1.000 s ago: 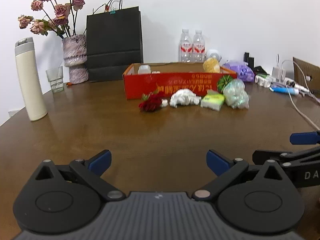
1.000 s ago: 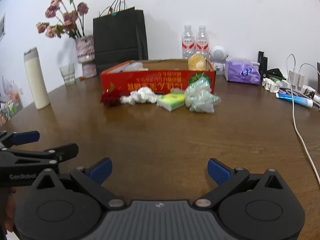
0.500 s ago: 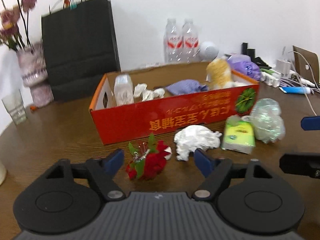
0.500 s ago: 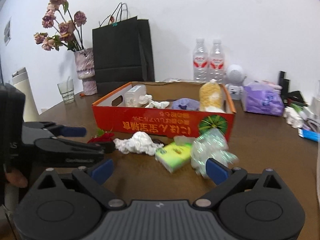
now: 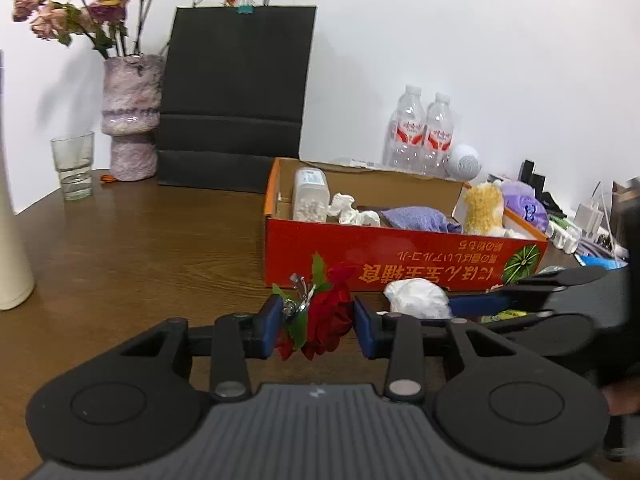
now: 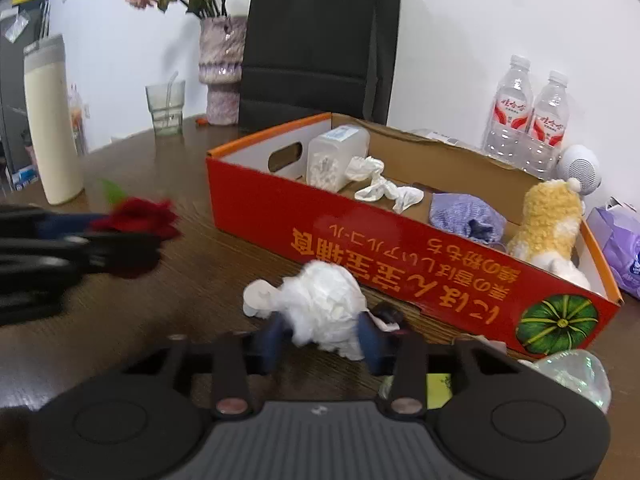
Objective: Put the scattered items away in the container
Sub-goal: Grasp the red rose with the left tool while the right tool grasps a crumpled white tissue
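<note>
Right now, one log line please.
left gripper: shut on red rose | right gripper: shut on white tissue wad | orange box: neither item in yet

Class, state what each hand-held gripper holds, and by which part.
Left hand-held gripper: red rose, clamped across its bloom. Right hand-held gripper: white tissue wad, pinched at its near end.

Lighting: even, bright indoor light, soft shadows on the white wall (image 5: pixel 440 20). Distortion: strong fisheye curvature, dark vignette corners. Blur: right-wrist view smeared, notably the left gripper (image 6: pixel 128 236) and red rose (image 6: pixel 136 216).
</note>
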